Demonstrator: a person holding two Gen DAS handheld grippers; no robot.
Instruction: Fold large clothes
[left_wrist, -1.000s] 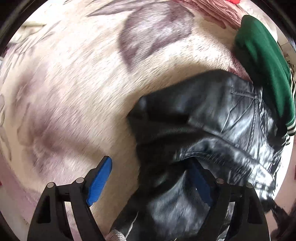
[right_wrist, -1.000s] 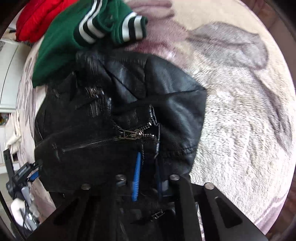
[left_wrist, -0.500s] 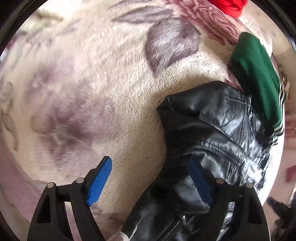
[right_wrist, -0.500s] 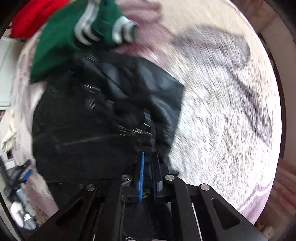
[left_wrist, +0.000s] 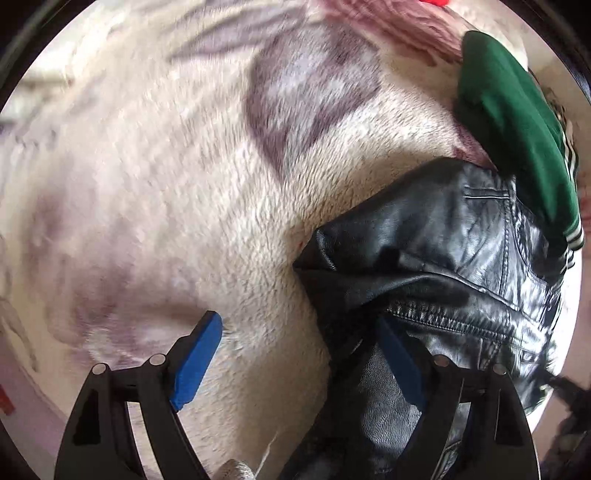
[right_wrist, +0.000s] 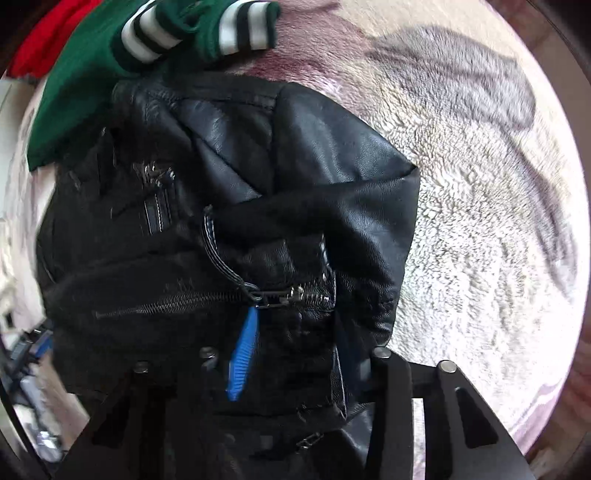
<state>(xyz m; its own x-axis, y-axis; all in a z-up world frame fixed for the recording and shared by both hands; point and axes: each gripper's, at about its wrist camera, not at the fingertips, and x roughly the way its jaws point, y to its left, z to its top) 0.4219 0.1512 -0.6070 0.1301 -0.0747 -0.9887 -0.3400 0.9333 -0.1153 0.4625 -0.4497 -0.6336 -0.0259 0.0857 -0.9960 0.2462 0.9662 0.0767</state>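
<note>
A black leather jacket (right_wrist: 332, 177) lies bunched on the bed, zipper (right_wrist: 280, 295) facing up. My right gripper (right_wrist: 295, 317) points down into it. Its jaws stand a little apart and are closing, with a fold of the jacket beside the zipper between them; the blue face of one pad (right_wrist: 242, 354) still shows bare. In the left wrist view the jacket (left_wrist: 424, 236) fills the lower right. My left gripper (left_wrist: 299, 325) is wide open, one fingertip (left_wrist: 201, 350) over the blanket and the other over the jacket's edge, gripping nothing.
A cream fleece blanket (left_wrist: 166, 184) with purple-grey flower prints covers the bed. A green garment (right_wrist: 74, 81) with white-striped cuffs lies against the jacket's far side, also visible as the green garment (left_wrist: 517, 122). Red cloth (right_wrist: 44, 33) lies behind it. Clutter shows past the bed edge (right_wrist: 33, 391).
The right jaws, narrow a second ago and nearly shut half a second ago, now stand wider around the jacket fold. The left gripper shifted over the blanket and stayed wide open.
</note>
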